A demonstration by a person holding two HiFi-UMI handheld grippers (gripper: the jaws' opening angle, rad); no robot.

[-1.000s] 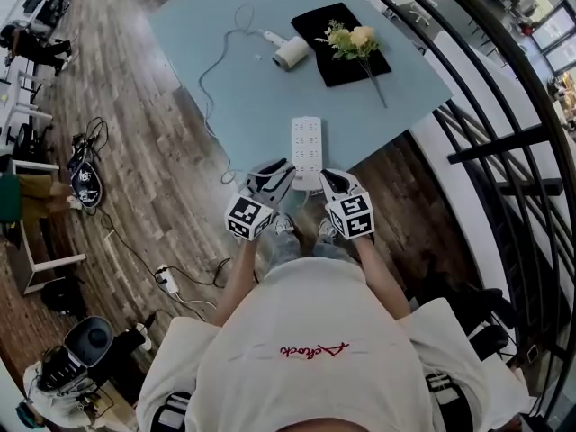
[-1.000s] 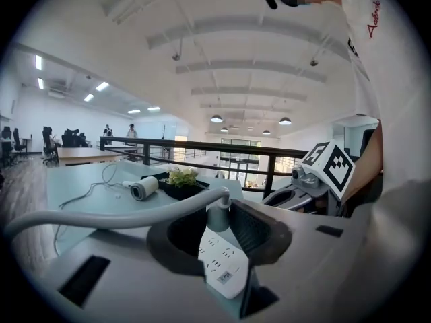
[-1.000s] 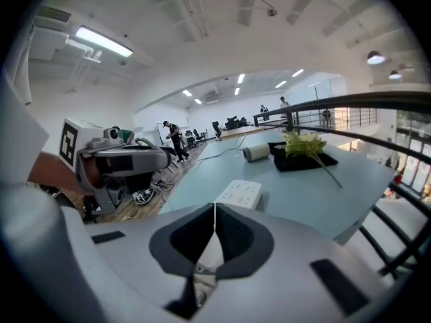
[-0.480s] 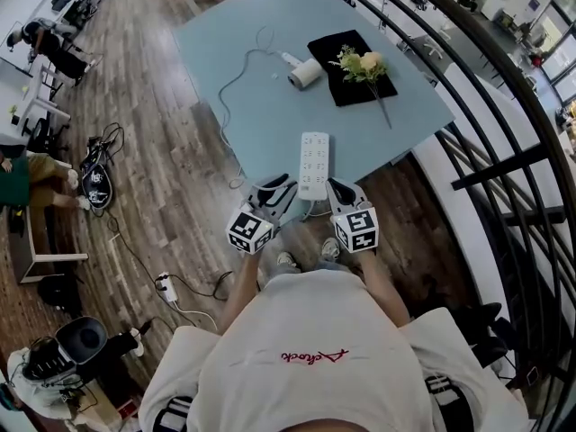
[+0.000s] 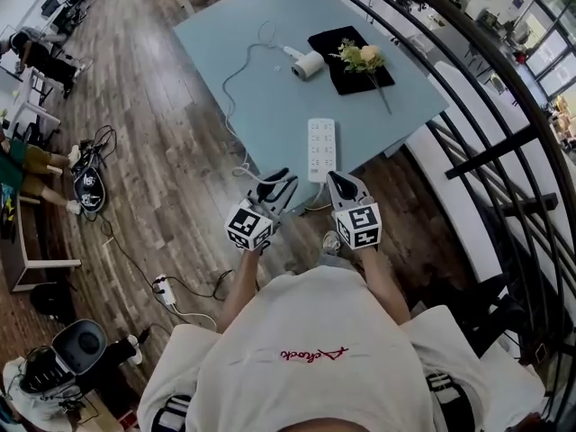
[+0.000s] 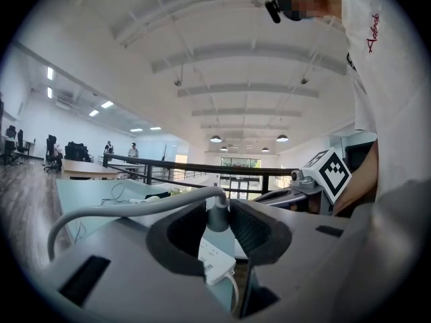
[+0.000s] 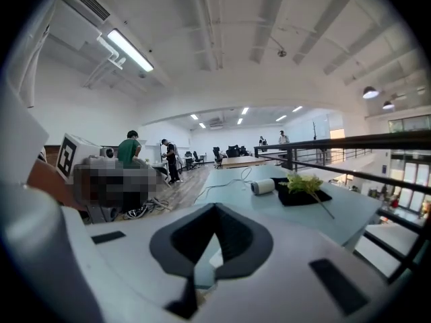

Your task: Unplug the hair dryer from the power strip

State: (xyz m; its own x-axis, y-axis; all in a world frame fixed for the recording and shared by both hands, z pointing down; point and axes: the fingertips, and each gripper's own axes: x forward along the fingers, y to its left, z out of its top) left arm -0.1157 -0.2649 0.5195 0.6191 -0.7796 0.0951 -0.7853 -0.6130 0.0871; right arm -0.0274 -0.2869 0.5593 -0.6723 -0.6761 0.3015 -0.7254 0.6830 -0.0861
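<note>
Since your left gripper (image 5: 281, 183) is clamped on the grey plug (image 6: 217, 219) and sits clear of the power strip (image 5: 321, 139), just off its near end, the main step looks done: the plug appears to be out of its socket. You cannot see the prongs, which are buried between the pads, so treat that as a judgement. The cable (image 6: 135, 206) arcs away from the plug to the left and runs back over the table (image 5: 279, 106) to the hair dryer (image 5: 309, 65), which lies at the far side beside a black cloth (image 5: 335, 43) with flowers on it. The strip lies flat near the table's near edge, and nothing else seems to be plugged into it. Your right gripper (image 5: 340, 184) has its fingertips together with nothing between them, and it hangs just off the strip's near end on the other side. What is probably left is only to set the plug down on the table and let go. Compared with a second ago, both grippers have drawn slightly back from the strip's near end, the left's grip on the plug is unchanged, and the strip and dryer lie where they did.
</note>
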